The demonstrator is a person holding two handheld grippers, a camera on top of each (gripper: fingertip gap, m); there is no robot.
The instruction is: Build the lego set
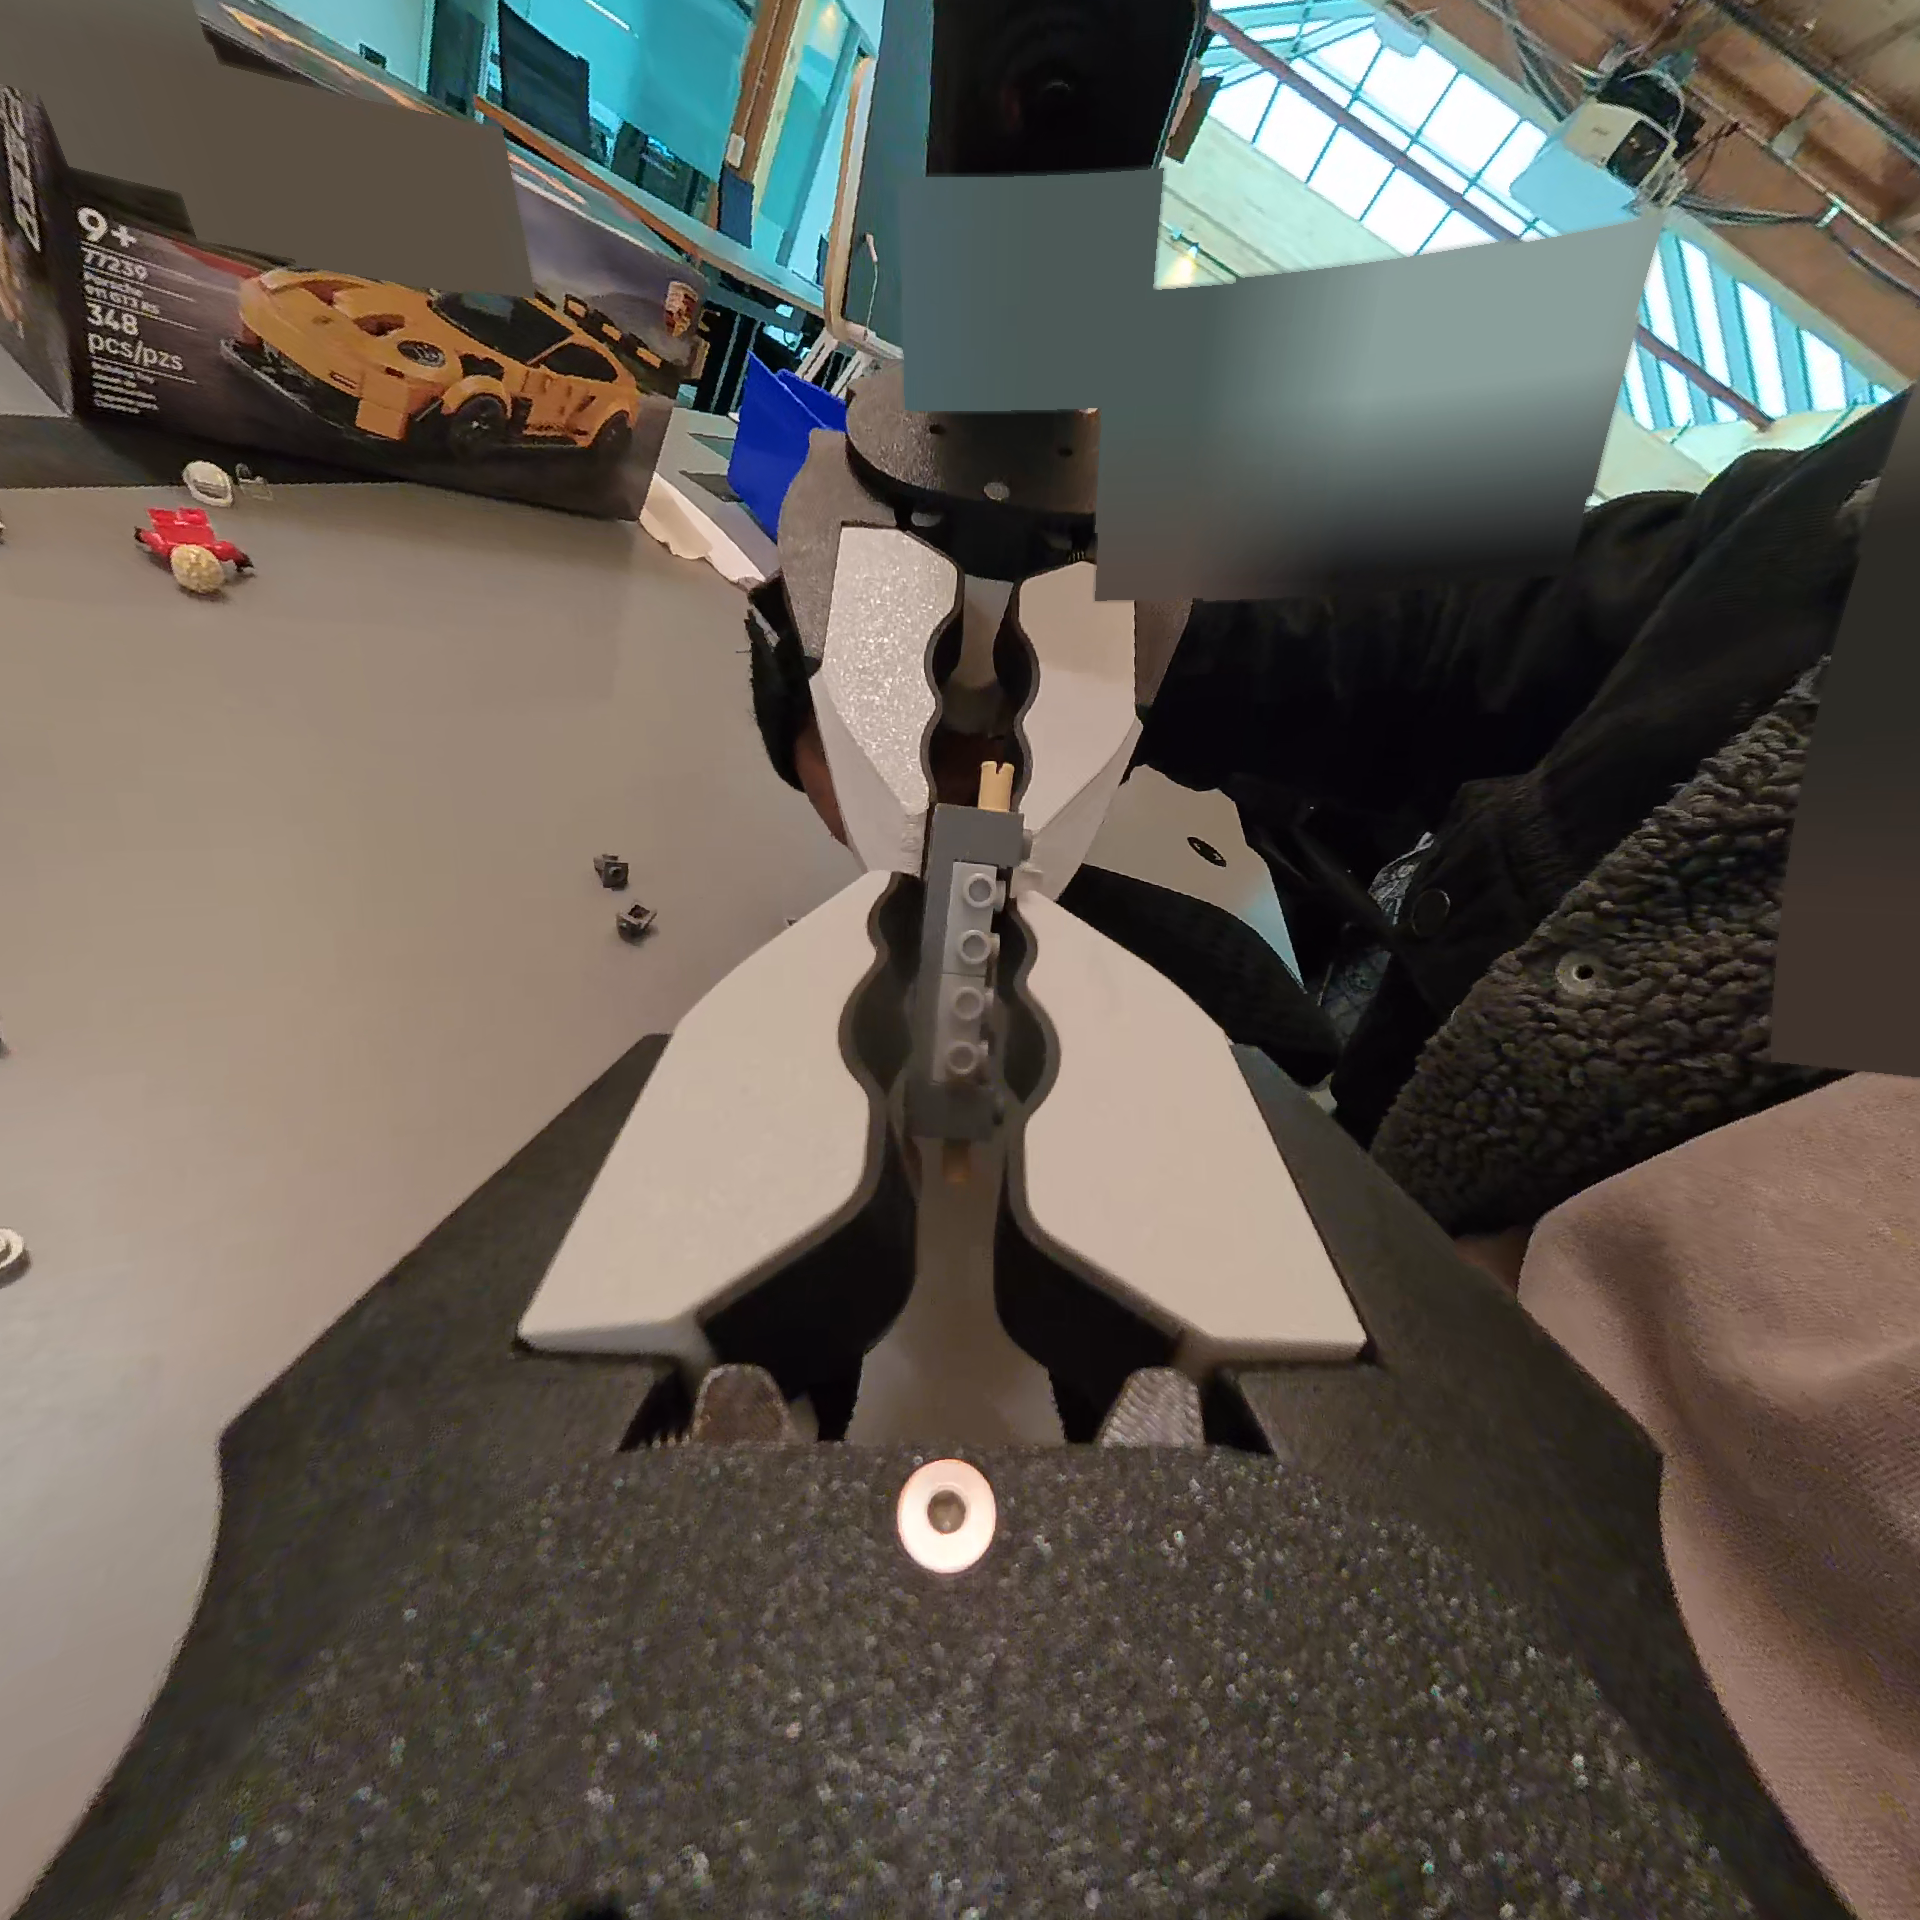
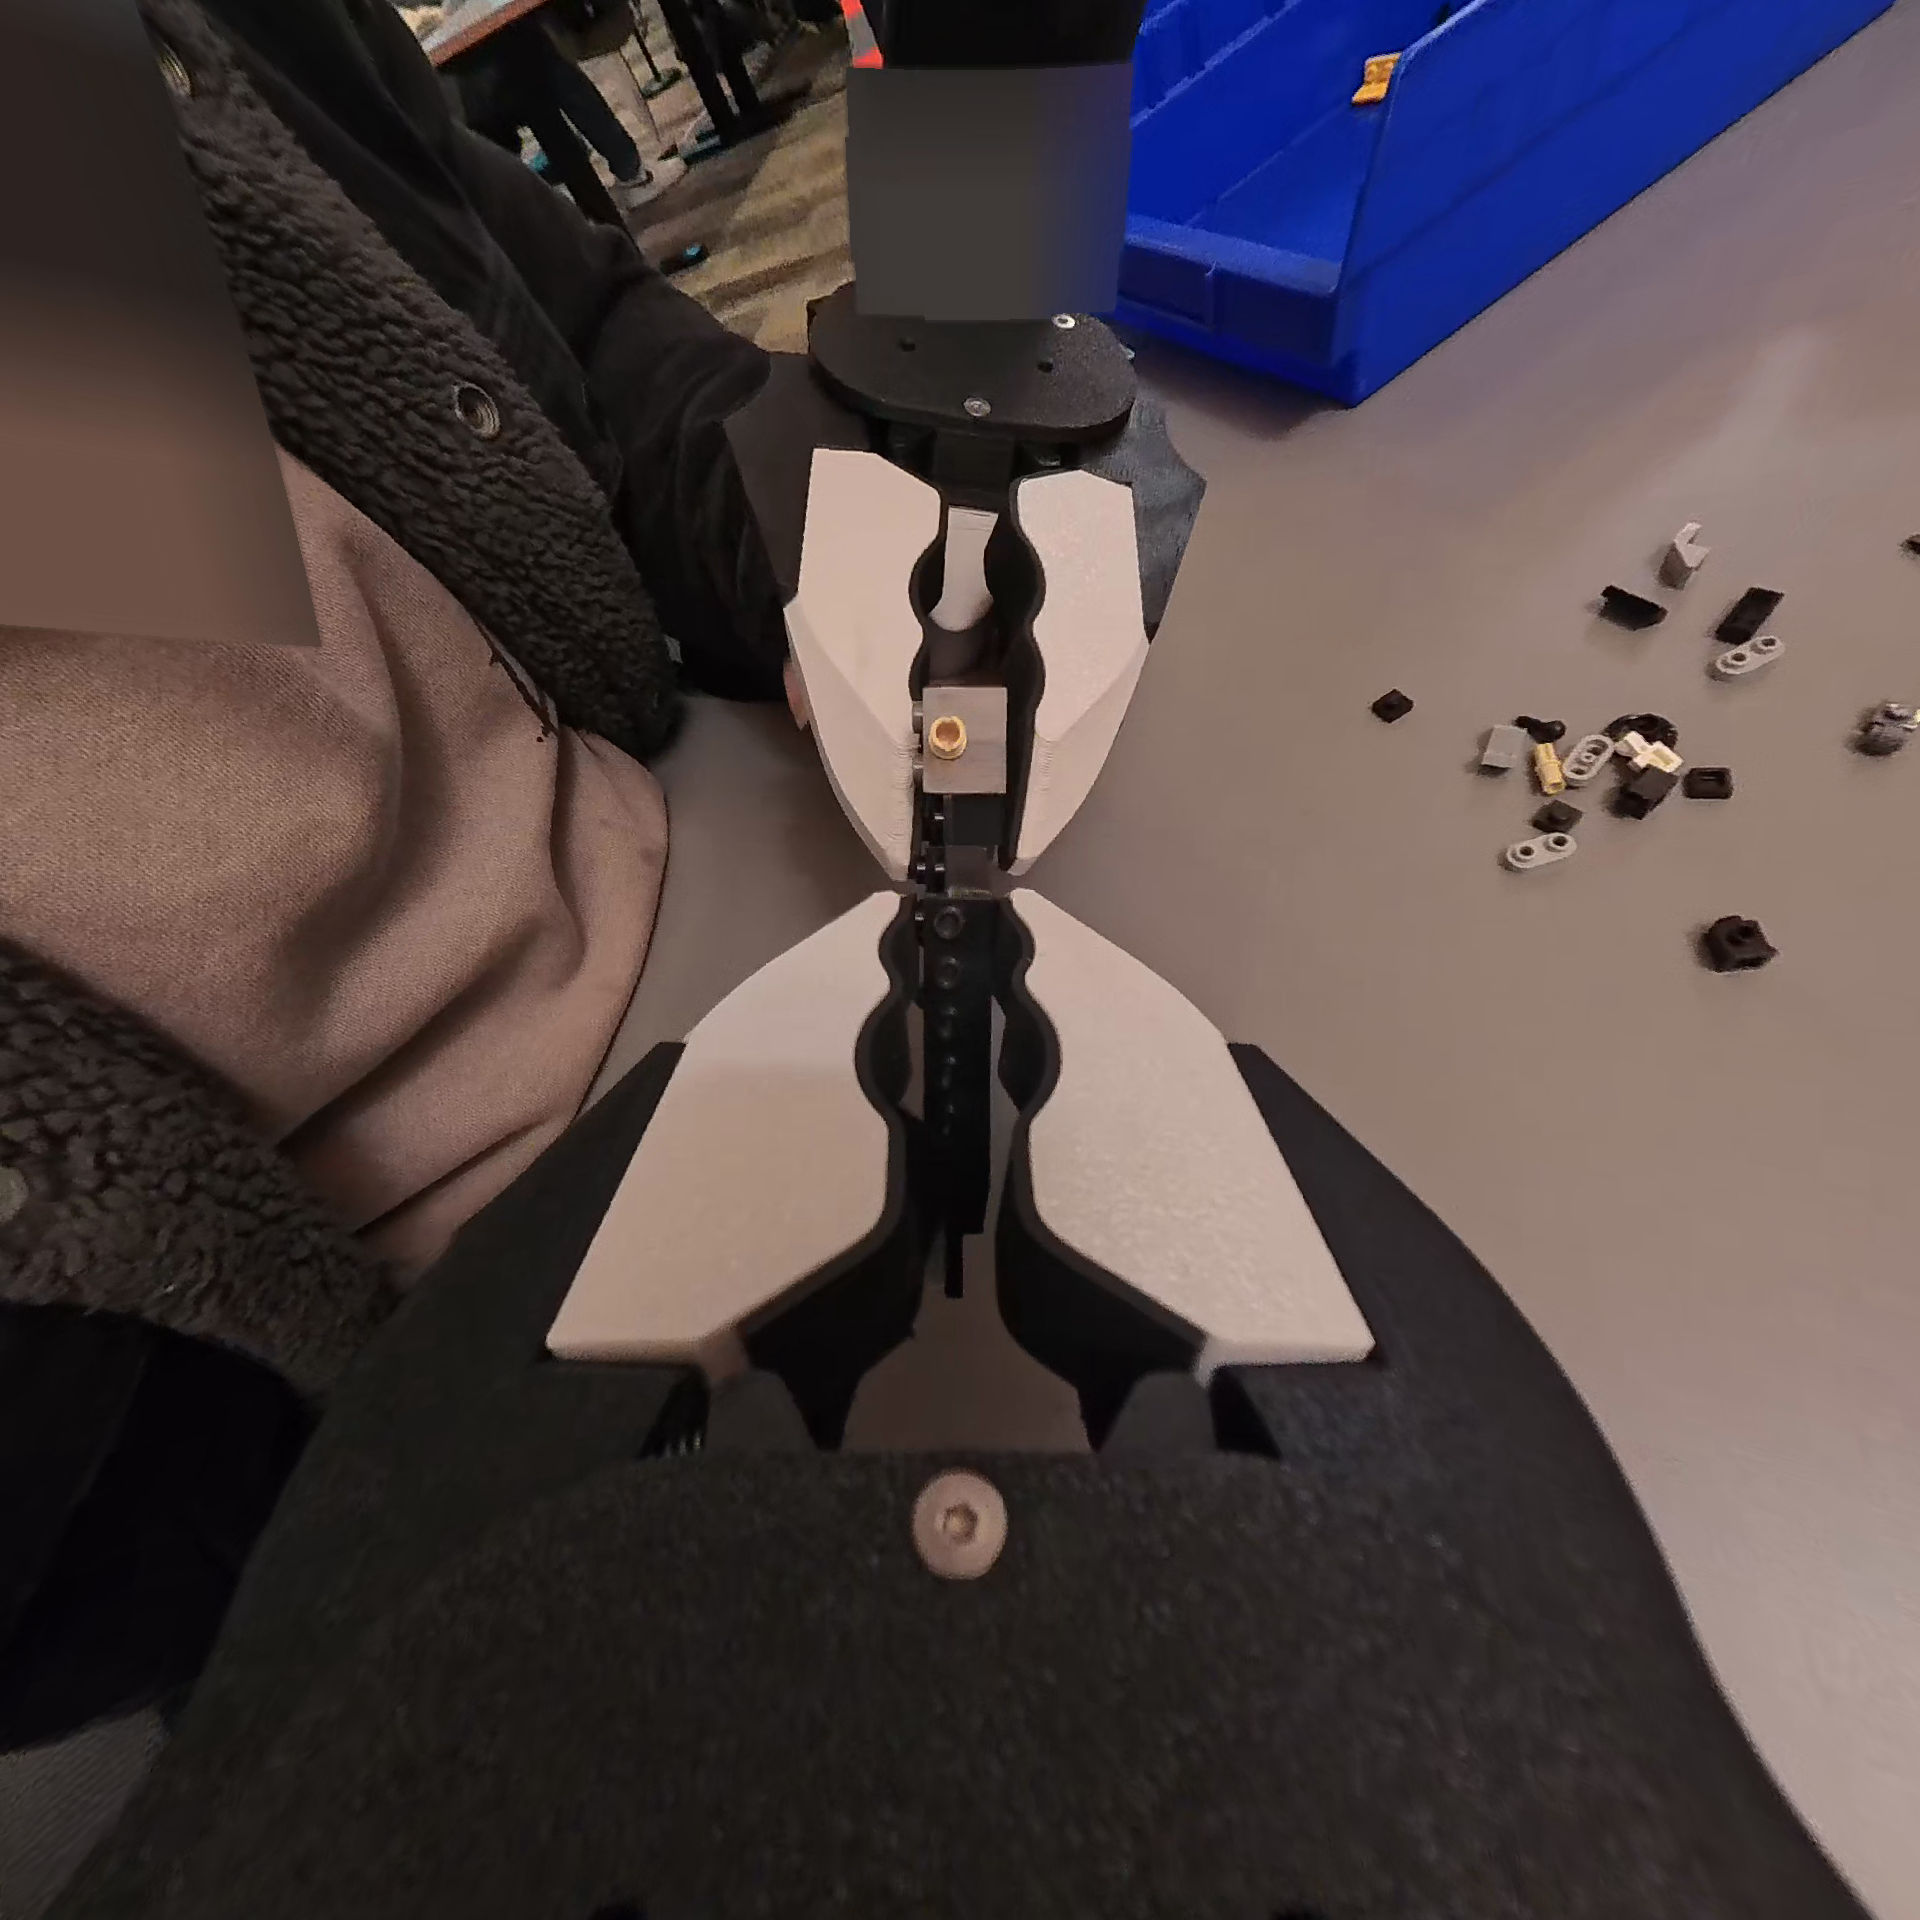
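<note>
You hold the two grippers tip to tip above the flat grey table (image 2: 1455,1039), so I begin with that surface and go down in size. To the left of your left gripper (image 1: 961,904), far off, stands the dark cardboard box with the yellow car picture (image 1: 416,384); to the right of your right gripper (image 2: 951,899), also far, sits the blue plastic bin (image 2: 1455,229), and nearer on that same side lies the scatter of small black and grey loose pieces (image 2: 1621,758). The left gripper is clenched on the long grey studded brick assembly (image 1: 961,987), which has a tan pin (image 1: 995,779) coming out at the far end. The right gripper is clenched on the long black studded plate (image 2: 951,1039). Each part lies with its long axis straight forward along the fingers that hold it, so both parts point directly at each other, and where the fingertips meet they are touching or almost touching; I cannot tell if they are already joined. I judge that the coming press must go along this common line, with the studs facing the same way.
</note>
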